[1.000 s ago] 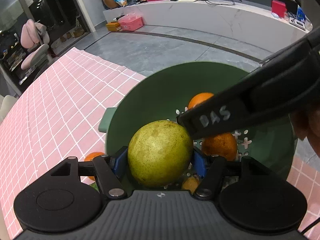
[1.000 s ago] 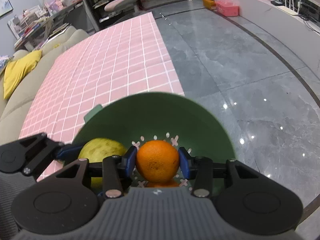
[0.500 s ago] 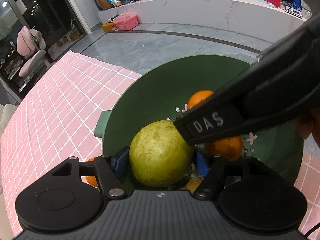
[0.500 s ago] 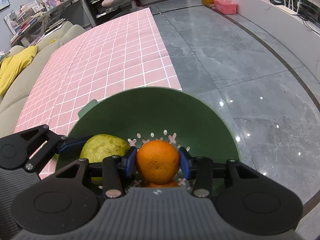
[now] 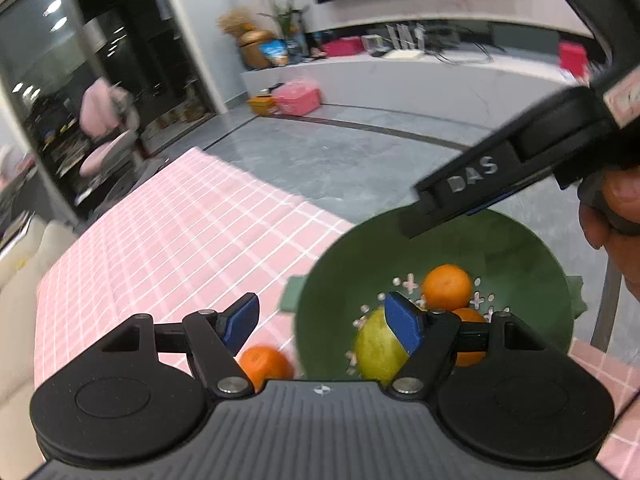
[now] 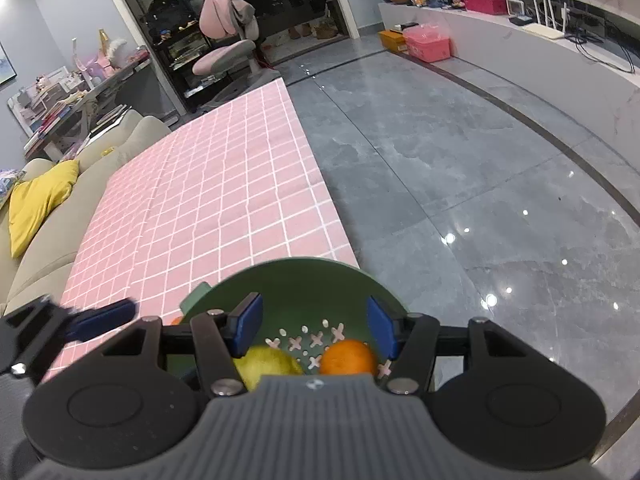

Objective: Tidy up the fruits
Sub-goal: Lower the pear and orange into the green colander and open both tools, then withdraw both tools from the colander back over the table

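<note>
The green colander [image 5: 500, 248] sits at the near edge of the counter [image 5: 192, 220] on its pink checked cloth, and it holds a yellow-green pear [image 5: 376, 344] and two oranges [image 5: 447, 286], all lying loose on the perforated bottom. A third orange [image 5: 264, 364] lies on the cloth just beside the colander's left wall. Both grippers hang above the bowl: the left gripper [image 5: 320, 320] has its fingers opening wide with nothing between them, and the right gripper [image 6: 314, 322] likewise is opening, empty. The dropping-in step looks finished. The next move probably calls for the left gripper to swing over that stray orange, lower, and close around it.
</note>
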Motion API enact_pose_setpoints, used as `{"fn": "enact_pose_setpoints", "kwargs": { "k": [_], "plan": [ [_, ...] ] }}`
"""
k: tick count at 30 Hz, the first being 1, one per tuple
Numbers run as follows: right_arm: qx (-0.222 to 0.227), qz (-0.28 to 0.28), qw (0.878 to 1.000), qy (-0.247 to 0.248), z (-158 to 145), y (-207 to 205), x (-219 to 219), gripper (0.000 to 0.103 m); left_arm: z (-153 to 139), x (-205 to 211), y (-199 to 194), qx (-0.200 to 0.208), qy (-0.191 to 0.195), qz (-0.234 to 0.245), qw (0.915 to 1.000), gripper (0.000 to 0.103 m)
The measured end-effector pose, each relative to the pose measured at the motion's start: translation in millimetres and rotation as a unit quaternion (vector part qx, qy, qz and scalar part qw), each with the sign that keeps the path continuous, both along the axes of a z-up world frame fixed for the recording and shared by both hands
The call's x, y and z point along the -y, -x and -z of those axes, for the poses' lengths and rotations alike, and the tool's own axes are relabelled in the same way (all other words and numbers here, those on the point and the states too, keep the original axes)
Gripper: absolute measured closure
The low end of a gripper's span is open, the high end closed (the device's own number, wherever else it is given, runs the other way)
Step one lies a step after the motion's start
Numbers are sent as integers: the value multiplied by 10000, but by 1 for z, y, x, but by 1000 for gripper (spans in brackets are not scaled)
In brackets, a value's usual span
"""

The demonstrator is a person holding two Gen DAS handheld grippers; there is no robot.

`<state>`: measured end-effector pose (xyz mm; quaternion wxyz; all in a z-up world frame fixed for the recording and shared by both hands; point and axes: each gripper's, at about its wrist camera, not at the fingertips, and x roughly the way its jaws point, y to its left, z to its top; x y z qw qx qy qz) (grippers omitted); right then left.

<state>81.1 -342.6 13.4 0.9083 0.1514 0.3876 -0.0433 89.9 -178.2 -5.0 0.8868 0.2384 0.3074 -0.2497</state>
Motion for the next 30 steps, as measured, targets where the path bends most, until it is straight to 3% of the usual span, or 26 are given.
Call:
{"fn": "enact_pose_setpoints", "kwargs": {
  "k": [4, 16, 30],
  "plan": [
    [23, -125, 9999, 73, -6, 3, -8, 48, -16, -33, 4, -194, 361, -411, 9983, 16],
    [82, -578, 9977, 355, -19, 18, -39, 48, -36, -124, 26, -503, 931, -1460, 9836, 16],
    [-124, -1010, 9916, 795, -6, 24, -71, 48, 0, -165, 31, -786, 1327, -1798, 9715, 15]
  ]
}}
